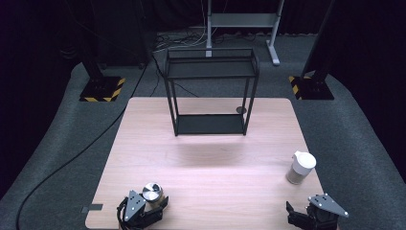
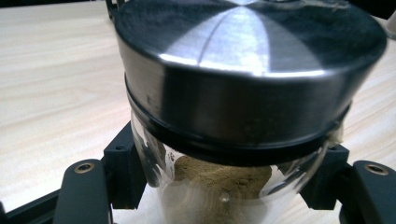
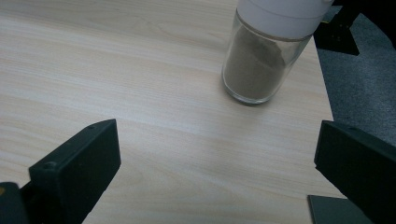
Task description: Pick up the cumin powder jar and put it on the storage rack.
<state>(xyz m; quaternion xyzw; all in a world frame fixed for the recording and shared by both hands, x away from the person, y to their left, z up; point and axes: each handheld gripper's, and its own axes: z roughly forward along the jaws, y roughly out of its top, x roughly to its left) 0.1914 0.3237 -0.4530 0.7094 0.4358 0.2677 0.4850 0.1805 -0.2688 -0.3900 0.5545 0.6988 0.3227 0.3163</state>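
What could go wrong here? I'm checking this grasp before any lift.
The left gripper is shut on the smooth glass jar with the steel lid, gripping just beneath that heavy lid; it might slip or tilt. The white-lidded glass jar stands near the wooden table edge, where the open right gripper could nudge it off.

Rack [image 1: 210, 91] at table [image 1: 143, 143] 12 o'clock; steel-lid jar [image 1: 152, 192] at 7, betw. left gripper [image 1: 154, 207] jaws; white-lid jar [image 1: 301, 166] at 4.

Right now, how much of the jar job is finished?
Nothing looks put away yet: the black rack holds no jars. In hand: the left hand-held gripper is shut on the metal-lidded jar at the table's near edge. Probably left: moving that jar, then the white-lidded jar, which stands untouched ahead of the open right hand-held gripper.
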